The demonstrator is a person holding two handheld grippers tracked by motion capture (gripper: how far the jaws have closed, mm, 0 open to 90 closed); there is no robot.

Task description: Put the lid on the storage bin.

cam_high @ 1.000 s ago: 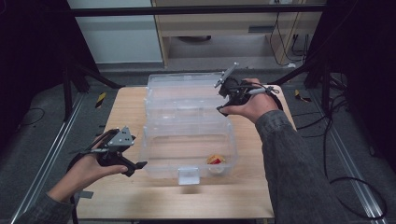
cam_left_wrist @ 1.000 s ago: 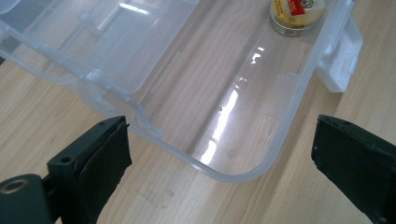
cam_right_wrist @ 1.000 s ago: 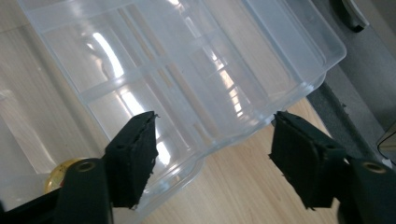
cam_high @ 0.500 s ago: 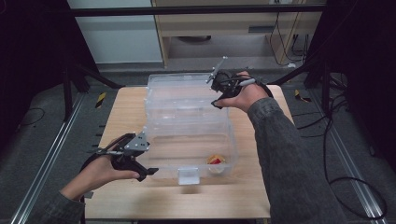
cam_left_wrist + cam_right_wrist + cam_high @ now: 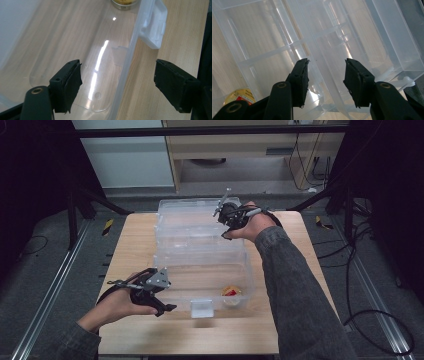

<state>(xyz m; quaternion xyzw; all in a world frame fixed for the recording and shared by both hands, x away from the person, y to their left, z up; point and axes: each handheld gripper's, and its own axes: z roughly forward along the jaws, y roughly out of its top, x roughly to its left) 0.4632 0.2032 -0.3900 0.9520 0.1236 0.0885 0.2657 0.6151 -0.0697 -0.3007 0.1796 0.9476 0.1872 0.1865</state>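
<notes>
Over the clear plastic box [image 5: 200, 265] on the worktop [image 5: 130, 245], both tongs closing in

High view: left tongs [image 5: 167, 295] at the box's near-left corner, right tongs [image 5: 222, 217] at its far rim. Left gripper view: pads part-open astride the box wall, gripping nothing. Right gripper view: jaws narrowing, empty; uneven bites could tip the box.

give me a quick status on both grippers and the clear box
Left gripper open, closing astride the clear box front wall. Right gripper open, closing over its raised lid. Nothing blocking.
</notes>
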